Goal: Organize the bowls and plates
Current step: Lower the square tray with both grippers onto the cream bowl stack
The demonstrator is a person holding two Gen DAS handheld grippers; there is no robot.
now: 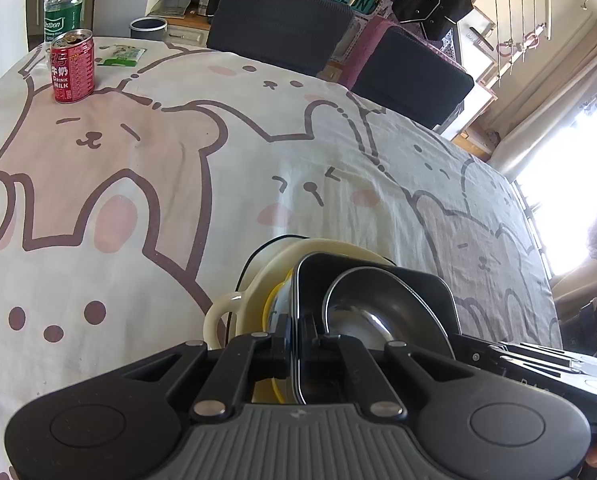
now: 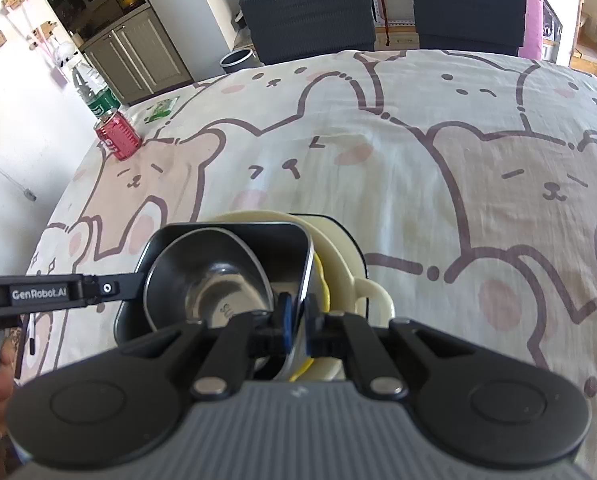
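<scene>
Steel bowl (image 2: 210, 276) sits nested inside the black square dish (image 2: 234, 240), which sits in a yellow-rimmed dish (image 2: 324, 292), all inside the cream handled dish (image 2: 338, 248) on the bear-print tablecloth (image 2: 418, 160). Stack is near my edge of the table, approx. centre.

Progress, as I judge it: nesting looks largely done, since no loose plates or bowls show elsewhere on the cloth. Left to do, prob.: settle or shift the stack, then let go. Whether it is resting on the cloth or lifted, can't tell.

Pose: my left gripper (image 1: 296, 334) comes in low at the near wall of the black dish, pads pinching its rim on opp. faces. My right gripper (image 2: 298, 320) pinches the same dish's rim on the other side, pads pressed to the wall. Both level, facing each other across the stack.

Red milk can (image 1: 73, 66) and water bottle (image 1: 63, 0) stand well apart, far corner
</scene>
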